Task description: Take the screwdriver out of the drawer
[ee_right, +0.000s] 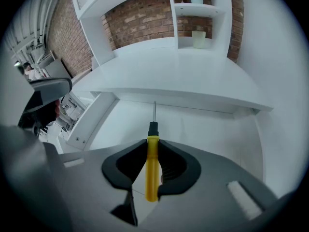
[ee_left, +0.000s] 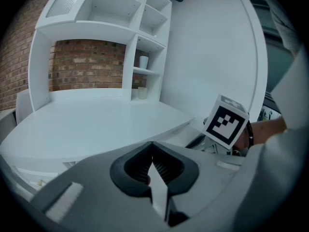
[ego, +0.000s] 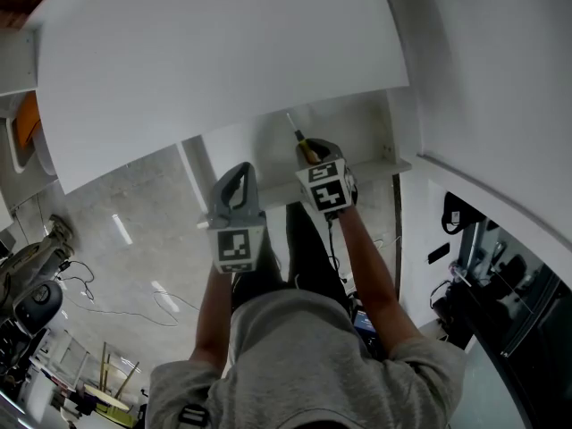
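Screwdriver (ee_right: 152,170), yellow plastic handle and thin metal shaft, pinched between right gripper (ee_right: 152,146) jaws at lower centre, white open drawer (ee_right: 203,132) beyond; left gripper (ee_left: 152,167) jaws pressed together, empty.

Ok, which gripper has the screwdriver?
The right gripper: its jaws clamp the screwdriver by the yellow handle. The left gripper is shut with nothing between its jaws.

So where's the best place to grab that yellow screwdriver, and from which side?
Grab the screwdriver by its fat yellow handle, coming from the handle end with a pad on each side, just as the right tongs hold it now. The handle is thick and straight; the metal shaft is probably too thin to pinch firmly.
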